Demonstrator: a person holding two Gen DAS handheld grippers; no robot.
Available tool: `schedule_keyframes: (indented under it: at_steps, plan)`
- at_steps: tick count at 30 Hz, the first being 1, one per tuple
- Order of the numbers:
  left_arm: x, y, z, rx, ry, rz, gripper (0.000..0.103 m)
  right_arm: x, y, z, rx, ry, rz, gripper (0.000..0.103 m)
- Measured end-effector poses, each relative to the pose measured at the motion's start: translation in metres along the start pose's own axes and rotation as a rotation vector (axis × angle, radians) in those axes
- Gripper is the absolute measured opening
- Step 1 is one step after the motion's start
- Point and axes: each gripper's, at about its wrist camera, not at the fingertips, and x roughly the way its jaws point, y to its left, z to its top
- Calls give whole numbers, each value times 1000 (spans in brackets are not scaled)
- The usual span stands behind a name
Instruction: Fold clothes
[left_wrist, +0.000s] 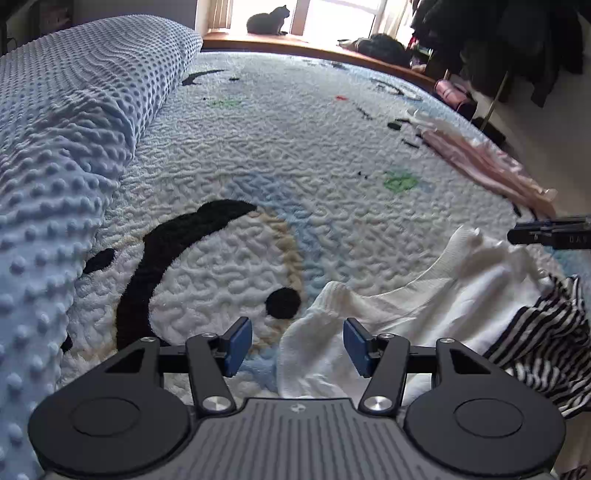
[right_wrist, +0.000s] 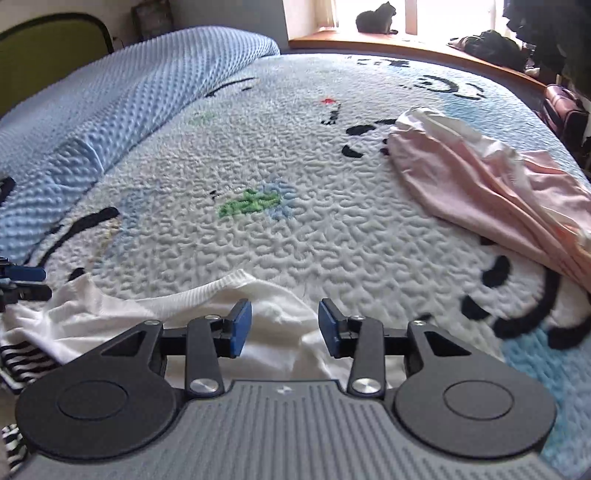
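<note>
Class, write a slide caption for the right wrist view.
Open right gripper above a white garment on the patterned bedspread; pink clothes beyond.

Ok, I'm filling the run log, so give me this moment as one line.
left gripper: open | right gripper: open | white garment: on bed, unfolded, unheld | pink garment: aside

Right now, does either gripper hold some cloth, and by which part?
Nothing is held. Left gripper and right gripper are open above the white garment.

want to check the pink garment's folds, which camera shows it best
The right wrist view: the pink garment lies large and unblocked on the bedspread, folds and white edge clear. The left wrist view shows it only small and squeezed near the right edge.
</note>
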Motion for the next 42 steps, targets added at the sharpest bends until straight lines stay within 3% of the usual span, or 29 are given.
schedule_keyframes:
  at_steps: [2, 6, 8, 10, 12, 15, 17, 21, 24, 27, 32, 37, 42]
  plan:
    - [10, 9, -1, -30, 23, -22, 57, 15, 2, 2, -31, 28, 21, 44]
    - [15, 13, -6, 19, 17, -82, 65, 30, 6, 3, -115, 50, 49, 55]
    - [17, 13, -6, 19, 15, -98, 67, 35, 7, 5, -145, 55, 63, 55]
    - [19, 8, -3, 31, 8, -116, 65, 39, 6, 6, -167, 54, 70, 53]
    - [21, 0, -2, 48, 10, -161, 53, 41, 5, 6, -177, 45, 70, 51]
    - [26, -15, -3, 91, 19, -142, 53, 43, 5, 7, -173, 43, 81, 52]
    - [26, -14, -3, 69, 26, -134, 49, 42, 6, 6, -178, 48, 90, 41]
    - [23, -4, -2, -10, 58, -128, 17, 39, 15, 5, -204, 78, 106, 10]
    - [20, 1, -5, -72, 74, -123, 8, 36, 27, 3, -233, 86, 55, 5]
    - [15, -5, -7, -94, 73, -91, 5, 31, 36, 0, -247, 101, 15, 4]
    - [5, -23, -14, -51, 65, -23, 5, 12, 45, -6, -240, 127, -4, 4]
    - [-10, -29, -22, -59, 37, 56, 14, -33, 62, -28, -171, 82, 71, 4]
    - [-51, -29, -43, -145, -26, 55, 45, -80, 84, -62, -65, 36, 190, 4]
